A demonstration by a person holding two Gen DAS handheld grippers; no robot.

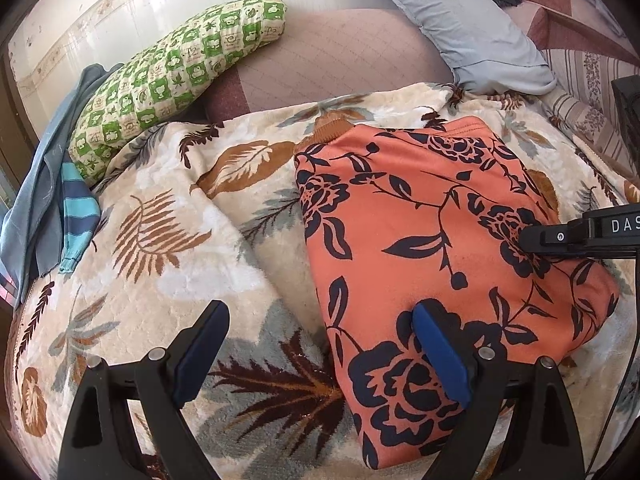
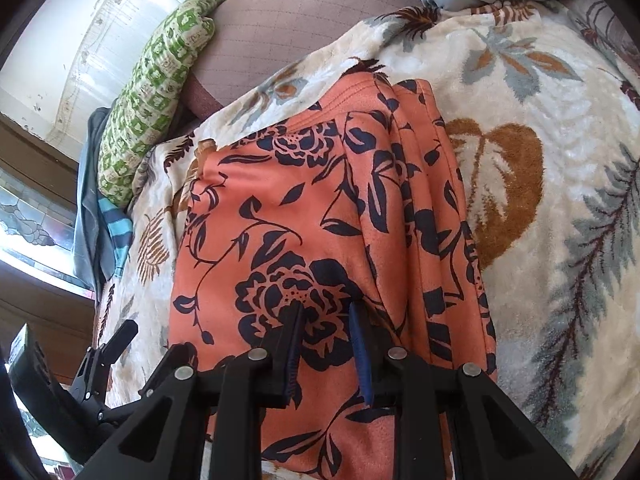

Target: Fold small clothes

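My left claw is released, right claw nearly clenched atop the folded orange garment; press flat, smooth outward.

Open blanket left of the folded orange garment, room for a gripper there. Green pillow & striped cloth crowd the far-left edge; grey pillow blocks behind. Right of garment, blanket also free.
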